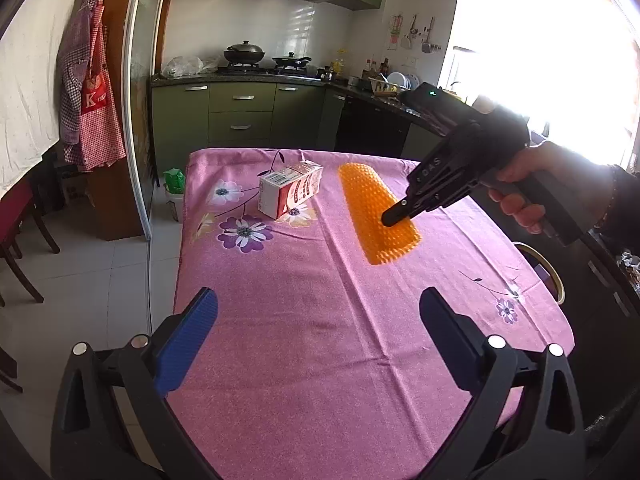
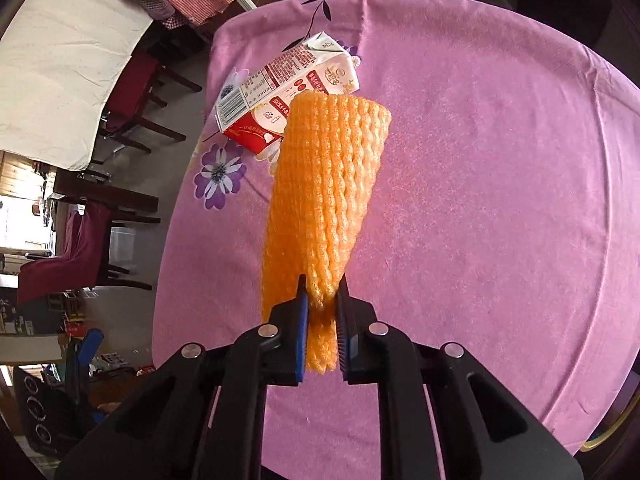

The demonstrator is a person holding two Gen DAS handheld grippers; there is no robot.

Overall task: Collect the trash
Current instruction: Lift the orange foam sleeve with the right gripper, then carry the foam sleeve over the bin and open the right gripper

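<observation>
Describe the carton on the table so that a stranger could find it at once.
Look at the table with the pink flowered cloth. Toward its far left lies a red-and-white carton, on its side. Its only neighbour is the orange foam net; the carton alone is boxy and printed.

**Daylight floods in, window blown out**

Strong daylight pours from the window (image 1: 560, 52) at the upper right of the left wrist view, burnt to pure white and hazing the wall beside it. The pink tablecloth (image 1: 300, 300) is evenly lit, and shadows on it are faint. Both views bow hard at the edges, with black corners. In the right wrist view the orange foam net (image 2: 328, 184) glows, crisp in its ribs, while the room at the left edge goes dim and smeared.
</observation>
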